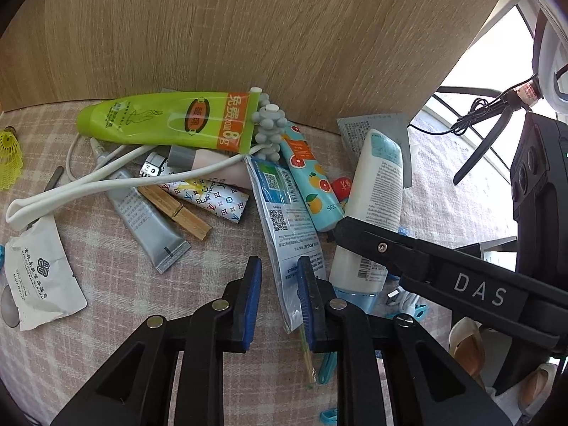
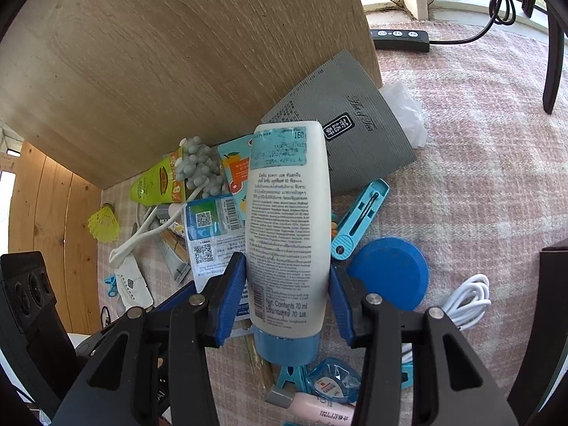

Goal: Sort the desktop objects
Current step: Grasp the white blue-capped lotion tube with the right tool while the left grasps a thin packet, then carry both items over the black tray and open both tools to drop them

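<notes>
Plaid cloth [image 2: 479, 149] before wood panel [image 2: 142, 71]: cluttered pile, two grips forming.
Right gripper [image 2: 287, 294] straddling white tube [image 2: 287, 220], pads near its sides but contact unclear; close squarely at mid-body, above blue cap [image 2: 285, 346], then lift straight. Left gripper [image 1: 278, 298] narrowed, pads short of flat packet [image 1: 291, 234]; pinch edge only, avoid dragging neighbours.

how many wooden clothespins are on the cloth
1 that shows plainly: a wooden clothespin lying between the grey tube and the patterned white tube, under the white cord. More may be hidden in the pile.
</notes>
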The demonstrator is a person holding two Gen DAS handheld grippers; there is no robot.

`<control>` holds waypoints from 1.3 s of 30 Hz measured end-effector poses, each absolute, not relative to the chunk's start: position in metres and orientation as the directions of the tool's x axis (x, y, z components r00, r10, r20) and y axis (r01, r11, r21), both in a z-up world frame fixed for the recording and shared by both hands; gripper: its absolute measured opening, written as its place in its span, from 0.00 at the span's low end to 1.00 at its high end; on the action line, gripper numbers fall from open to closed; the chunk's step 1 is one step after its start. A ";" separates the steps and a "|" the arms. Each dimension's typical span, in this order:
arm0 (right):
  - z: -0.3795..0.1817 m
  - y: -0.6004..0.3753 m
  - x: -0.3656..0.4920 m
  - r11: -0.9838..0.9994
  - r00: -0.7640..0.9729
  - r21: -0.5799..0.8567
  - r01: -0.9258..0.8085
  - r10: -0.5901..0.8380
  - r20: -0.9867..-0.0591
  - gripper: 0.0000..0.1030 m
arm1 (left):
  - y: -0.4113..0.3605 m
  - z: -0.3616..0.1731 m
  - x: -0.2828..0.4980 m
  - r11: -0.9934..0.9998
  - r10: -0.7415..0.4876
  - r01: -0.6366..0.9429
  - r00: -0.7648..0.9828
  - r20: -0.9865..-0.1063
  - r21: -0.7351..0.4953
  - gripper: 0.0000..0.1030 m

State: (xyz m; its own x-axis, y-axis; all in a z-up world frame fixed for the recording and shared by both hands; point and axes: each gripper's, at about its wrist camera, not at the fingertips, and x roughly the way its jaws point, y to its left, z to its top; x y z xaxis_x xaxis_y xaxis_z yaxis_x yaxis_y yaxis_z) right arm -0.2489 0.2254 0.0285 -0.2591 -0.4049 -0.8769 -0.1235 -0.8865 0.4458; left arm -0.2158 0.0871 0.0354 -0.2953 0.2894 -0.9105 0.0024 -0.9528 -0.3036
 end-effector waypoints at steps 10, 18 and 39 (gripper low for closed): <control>0.035 0.213 -0.251 -0.889 -0.265 0.440 -0.125 -0.398 -0.878 0.43 | 0.092 0.034 -0.211 -0.955 0.290 -0.046 -0.345 -0.893 -0.292 0.08; 0.050 0.201 -0.239 -0.888 -0.293 0.448 -0.104 -0.403 -0.867 0.43 | 0.084 0.045 -0.194 -0.961 0.270 -0.052 -0.393 -0.879 -0.272 0.05; 0.075 0.291 -0.139 -0.887 -0.424 0.437 -0.147 -0.342 -0.838 0.42 | 0.092 0.110 -0.134 -0.936 0.352 -0.149 -0.442 -0.825 -0.319 0.05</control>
State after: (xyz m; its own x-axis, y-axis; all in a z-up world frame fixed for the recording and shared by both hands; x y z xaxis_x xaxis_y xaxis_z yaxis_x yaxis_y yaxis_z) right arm -0.1386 0.2908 0.0754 -0.4245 -0.3421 -0.8383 -0.1473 -0.8875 0.4367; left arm -0.1342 0.0923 0.1096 -0.4416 0.3516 -0.8255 -0.1492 -0.9360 -0.3188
